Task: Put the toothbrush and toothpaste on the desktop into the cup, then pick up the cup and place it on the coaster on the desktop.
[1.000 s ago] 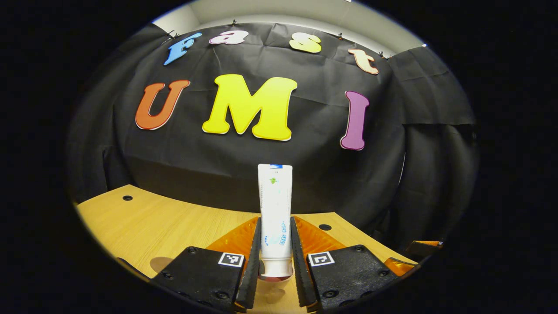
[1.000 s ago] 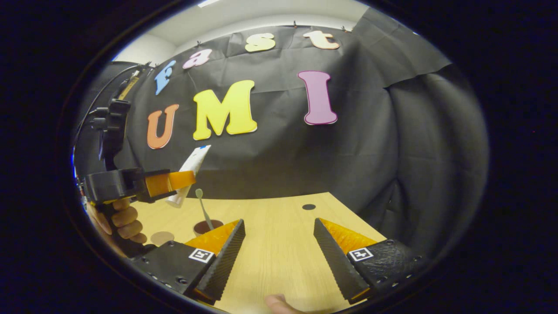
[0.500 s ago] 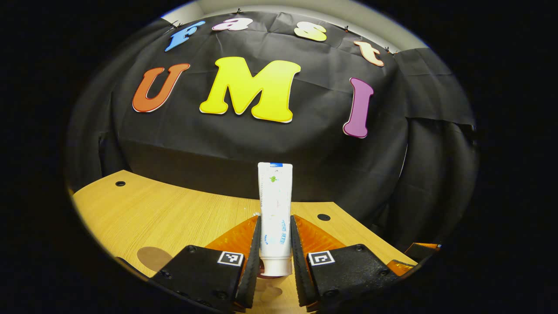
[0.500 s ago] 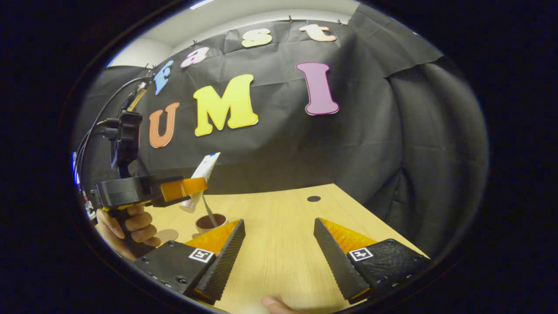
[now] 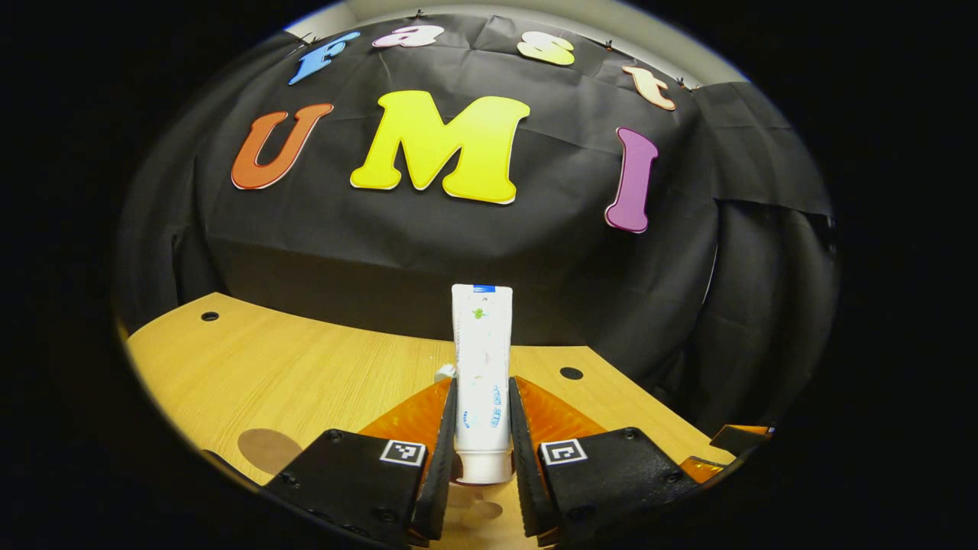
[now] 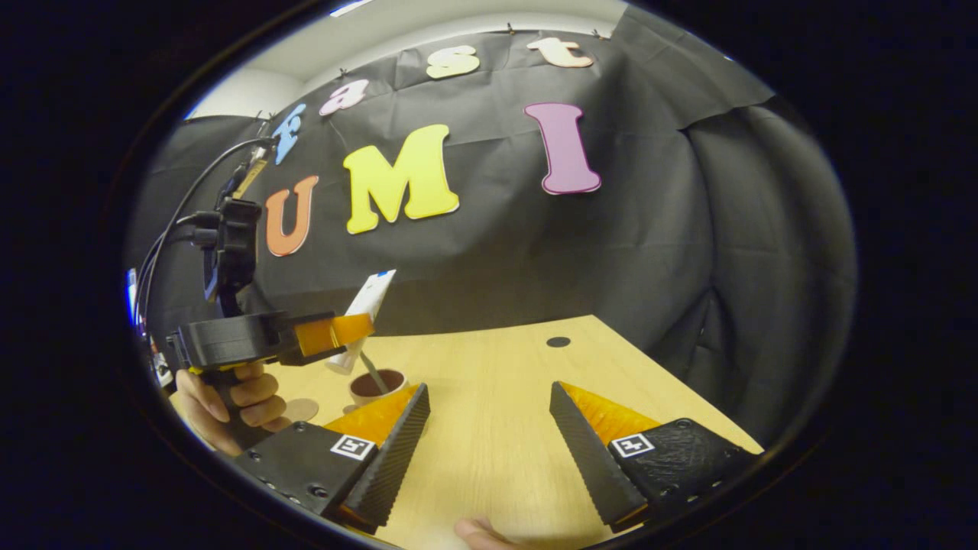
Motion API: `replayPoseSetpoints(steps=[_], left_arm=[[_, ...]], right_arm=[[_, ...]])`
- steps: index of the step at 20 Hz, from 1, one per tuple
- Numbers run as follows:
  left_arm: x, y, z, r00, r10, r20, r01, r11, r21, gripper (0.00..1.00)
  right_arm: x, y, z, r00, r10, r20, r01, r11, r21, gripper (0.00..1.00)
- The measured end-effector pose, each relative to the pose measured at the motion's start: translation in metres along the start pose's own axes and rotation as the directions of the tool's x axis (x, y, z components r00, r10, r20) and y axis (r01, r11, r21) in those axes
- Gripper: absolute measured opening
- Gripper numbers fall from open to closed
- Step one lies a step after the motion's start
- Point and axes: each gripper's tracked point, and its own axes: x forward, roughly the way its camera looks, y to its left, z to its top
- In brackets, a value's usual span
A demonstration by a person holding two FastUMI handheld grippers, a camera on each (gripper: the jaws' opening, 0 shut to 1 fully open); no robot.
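Right gripper view has the left gripper clamped on the toothpaste tube, tilted cap-down just above the cup where the toothbrush already sits. Right gripper hangs wide apart, empty. I'd center the cap over the rim, lower it, then let go. Coaster waits nearby.

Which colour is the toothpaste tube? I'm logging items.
White, with small blue and green print; the toothpaste tube shows best in the left gripper view.
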Motion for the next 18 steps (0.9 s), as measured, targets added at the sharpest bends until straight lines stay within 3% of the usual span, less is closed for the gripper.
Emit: replayPoseSetpoints(steps=[10,16,17,18], left_arm=[[0.004,0.000,-0.005,1.000,0.013,-0.013,-0.013,1.000,0.018,0.42],[-0.003,-0.002,0.010,0.998,0.008,0.059,-0.011,0.998,0.057,0.41],[-0.004,-0.002,0.009,0.998,0.010,0.056,-0.014,0.997,0.070,0.49],[-0.005,-0.003,0.007,0.999,0.011,0.047,-0.015,0.997,0.080,0.41]], right_arm=[[0.002,-0.001,-0.006,1.000,0.005,-0.016,-0.005,1.000,0.013,0.96],[0.002,-0.001,-0.006,1.000,0.004,-0.014,-0.004,1.000,0.009,0.96],[0.002,0.000,-0.006,1.000,0.001,-0.013,-0.001,1.000,0.003,0.96],[0.002,0.000,-0.006,1.000,-0.002,-0.013,0.002,1.000,-0.002,0.96]])
